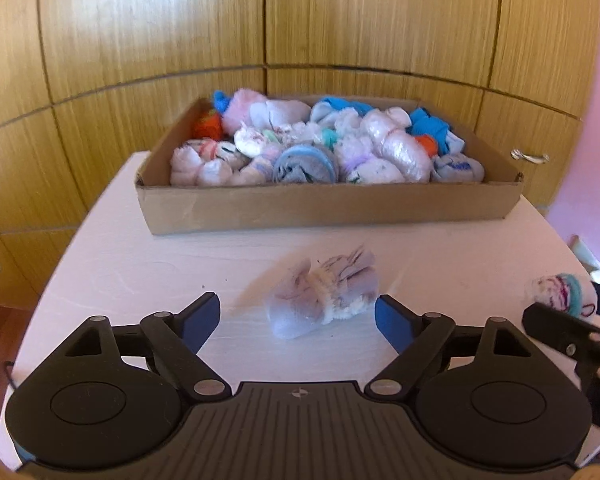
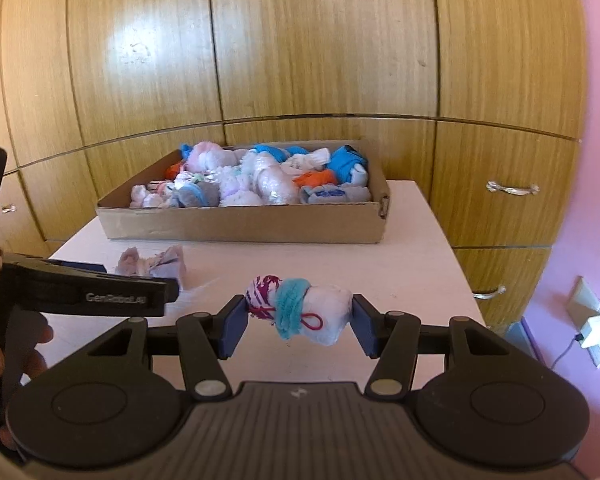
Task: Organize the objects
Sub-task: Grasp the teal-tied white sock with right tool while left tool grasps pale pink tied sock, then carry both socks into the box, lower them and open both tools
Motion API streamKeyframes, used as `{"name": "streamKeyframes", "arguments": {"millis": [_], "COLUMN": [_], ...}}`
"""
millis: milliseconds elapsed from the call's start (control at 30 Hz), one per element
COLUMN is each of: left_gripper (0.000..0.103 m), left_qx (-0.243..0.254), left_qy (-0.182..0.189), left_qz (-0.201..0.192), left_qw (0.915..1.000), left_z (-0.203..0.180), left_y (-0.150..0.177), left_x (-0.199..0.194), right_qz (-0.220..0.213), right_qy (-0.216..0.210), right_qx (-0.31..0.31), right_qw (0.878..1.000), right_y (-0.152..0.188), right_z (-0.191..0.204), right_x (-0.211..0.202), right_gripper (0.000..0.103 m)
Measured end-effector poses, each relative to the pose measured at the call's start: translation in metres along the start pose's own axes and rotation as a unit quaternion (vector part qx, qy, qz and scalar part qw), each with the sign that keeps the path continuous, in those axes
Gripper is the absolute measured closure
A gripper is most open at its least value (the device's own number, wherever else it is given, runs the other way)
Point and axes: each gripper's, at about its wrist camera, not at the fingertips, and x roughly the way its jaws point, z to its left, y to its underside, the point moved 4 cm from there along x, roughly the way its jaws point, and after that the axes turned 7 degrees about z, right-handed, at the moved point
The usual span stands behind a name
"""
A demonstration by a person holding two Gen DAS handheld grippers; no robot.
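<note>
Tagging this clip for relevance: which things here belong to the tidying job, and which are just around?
Part of the job:
- cardboard box full of bundled socks
- lilac sock bundle on the table, between the open left gripper fingers
- white and teal sock bundle held by the right gripper

Just around:
- wooden cabinets
- wall socket
</note>
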Motion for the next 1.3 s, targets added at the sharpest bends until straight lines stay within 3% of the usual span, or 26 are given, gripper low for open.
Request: {"name": "streamKeyframes", "arguments": {"millis": [433, 467, 500, 567, 800, 967, 1100, 1300], "left_gripper": [0.012, 0.016, 0.019, 0.037, 0.038, 0.038, 0.038, 0.038], "left_qx": [-0.083, -0.083, -0.079, -0.070, -0.057, 0.006, 0.048, 0.064], "left_qy": [-0.034, -0.031, -0.029, -0.023, 0.015, 0.055, 0.047, 0.027], "left_qz": [-0.002, -0.002, -0.003, -0.006, -0.007, -0.026, -0.037, -0.035], "left_qw": [0.9959, 0.9961, 0.9965, 0.9972, 0.9982, 0.9981, 0.9970, 0.9970], "left_z": [-0.014, -0.015, -0.016, -0.017, -0.002, 0.015, 0.028, 0.043], "left_y": [0.000, -0.001, -0.001, -0.002, -0.009, -0.033, -0.065, -0.112], "left_x": [0.007, 0.007, 0.007, 0.006, -0.001, -0.021, -0.031, -0.024], "right_qz": [0.007, 0.008, 0.009, 0.008, -0.002, -0.010, -0.013, -0.012], "right_qy": [-0.019, -0.019, -0.019, -0.019, -0.031, -0.045, -0.066, -0.087], "right_qx": [-0.031, -0.033, -0.034, -0.036, -0.042, -0.051, -0.060, -0.074], "right_qw": [0.999, 0.999, 0.999, 0.999, 0.999, 0.998, 0.996, 0.993], "right_y": [-0.004, -0.005, -0.005, -0.007, -0.023, -0.043, -0.069, -0.115], "right_z": [-0.005, -0.006, -0.006, -0.008, -0.002, -0.001, -0.001, 0.004], "right_x": [0.005, 0.005, 0.006, 0.005, 0.002, -0.004, -0.005, 0.002], "right_gripper": [0.051, 0.051, 0.051, 0.051, 0.051, 0.051, 0.051, 0.051]}}
